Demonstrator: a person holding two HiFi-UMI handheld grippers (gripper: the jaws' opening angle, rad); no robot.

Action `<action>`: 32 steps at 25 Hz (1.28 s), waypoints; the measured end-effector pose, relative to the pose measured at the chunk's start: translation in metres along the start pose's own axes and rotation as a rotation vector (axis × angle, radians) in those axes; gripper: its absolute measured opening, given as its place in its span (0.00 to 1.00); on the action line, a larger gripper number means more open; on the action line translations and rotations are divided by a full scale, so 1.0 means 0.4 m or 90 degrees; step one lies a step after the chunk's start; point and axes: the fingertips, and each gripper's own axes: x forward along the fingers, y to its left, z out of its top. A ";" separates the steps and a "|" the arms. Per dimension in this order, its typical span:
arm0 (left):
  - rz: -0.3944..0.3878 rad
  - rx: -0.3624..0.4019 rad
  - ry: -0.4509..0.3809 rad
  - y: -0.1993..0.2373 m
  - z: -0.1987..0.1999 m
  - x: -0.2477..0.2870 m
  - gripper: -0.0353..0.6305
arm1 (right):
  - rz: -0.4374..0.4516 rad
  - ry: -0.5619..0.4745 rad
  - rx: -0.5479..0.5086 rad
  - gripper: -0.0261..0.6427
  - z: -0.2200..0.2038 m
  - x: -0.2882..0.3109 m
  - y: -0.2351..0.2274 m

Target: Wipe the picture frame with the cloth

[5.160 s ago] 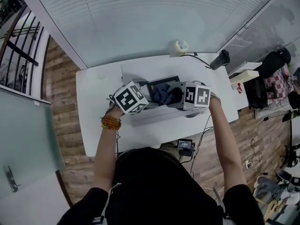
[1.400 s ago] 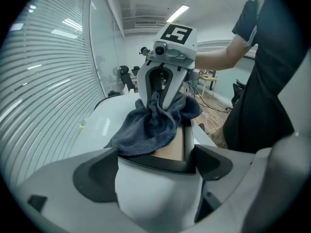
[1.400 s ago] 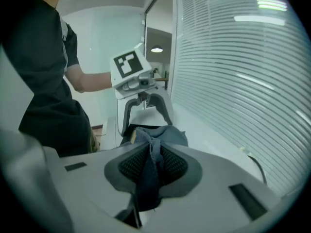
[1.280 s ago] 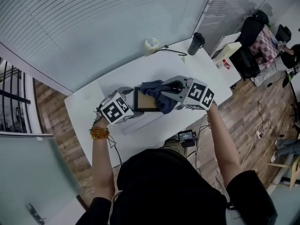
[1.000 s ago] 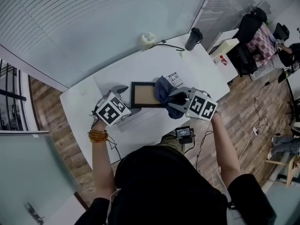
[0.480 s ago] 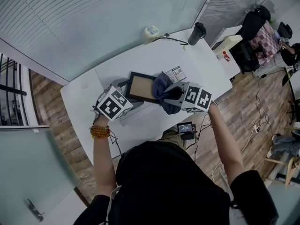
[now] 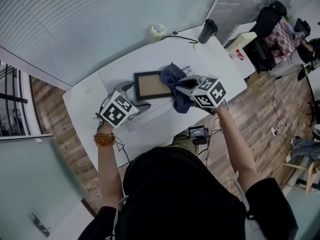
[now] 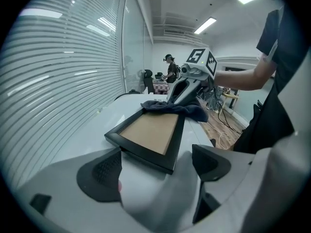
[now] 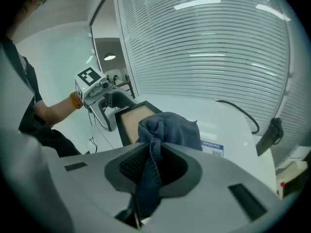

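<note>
A black picture frame (image 7: 150, 85) with a tan panel lies on the white table (image 7: 150, 129). A dark blue-grey cloth (image 7: 172, 76) is bunched over its right end. My right gripper (image 7: 182, 86) is shut on the cloth, and a fold hangs down between its pads (image 9: 153, 164). My left gripper (image 7: 131, 95) sits at the frame's left end. Its jaws stand wide apart with the frame's near corner (image 8: 167, 166) between them, and neither pad visibly presses on it. The left gripper view shows the cloth (image 8: 170, 108) on the frame's far end, under the right gripper (image 8: 187, 84).
A tape roll (image 7: 158, 32), a black cable (image 7: 182, 36) and a dark tumbler (image 7: 208, 31) stand along the table's far edge. A printed card (image 9: 211, 149) lies just beyond the cloth. A small device (image 7: 196, 132) hangs at the front edge. A person (image 8: 170, 69) stands far behind.
My right gripper has rolled and slid sideways with the cloth over the frame's right end. The left gripper has stayed by the frame's left end.
</note>
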 end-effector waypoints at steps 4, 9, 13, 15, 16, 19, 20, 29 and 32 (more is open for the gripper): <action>0.030 0.058 -0.031 0.024 0.000 -0.020 0.73 | 0.013 0.047 -0.073 0.11 -0.003 0.008 0.001; 0.009 0.160 -0.027 0.046 0.042 -0.008 0.80 | 0.036 0.064 -0.084 0.11 -0.009 0.004 0.007; -0.056 0.149 -0.037 0.036 0.049 0.021 0.80 | 0.043 0.068 -0.085 0.11 -0.011 0.005 0.008; -0.059 0.152 -0.052 0.035 0.052 0.018 0.80 | 0.039 0.078 -0.107 0.11 -0.007 0.008 0.012; -0.056 0.152 -0.057 0.036 0.055 0.016 0.80 | 0.036 0.086 -0.125 0.11 -0.004 0.008 0.015; -0.050 0.145 -0.056 0.037 0.056 0.018 0.80 | 0.024 0.120 -0.175 0.11 -0.001 0.013 0.025; -0.048 0.139 -0.056 0.038 0.054 0.019 0.80 | 0.021 0.128 -0.184 0.11 0.000 0.017 0.028; -0.028 0.120 -0.062 0.041 0.051 0.013 0.80 | 0.047 0.162 -0.233 0.11 0.009 0.035 0.055; -0.023 0.118 -0.063 0.039 0.053 0.014 0.80 | 0.049 0.171 -0.249 0.11 0.006 0.032 0.055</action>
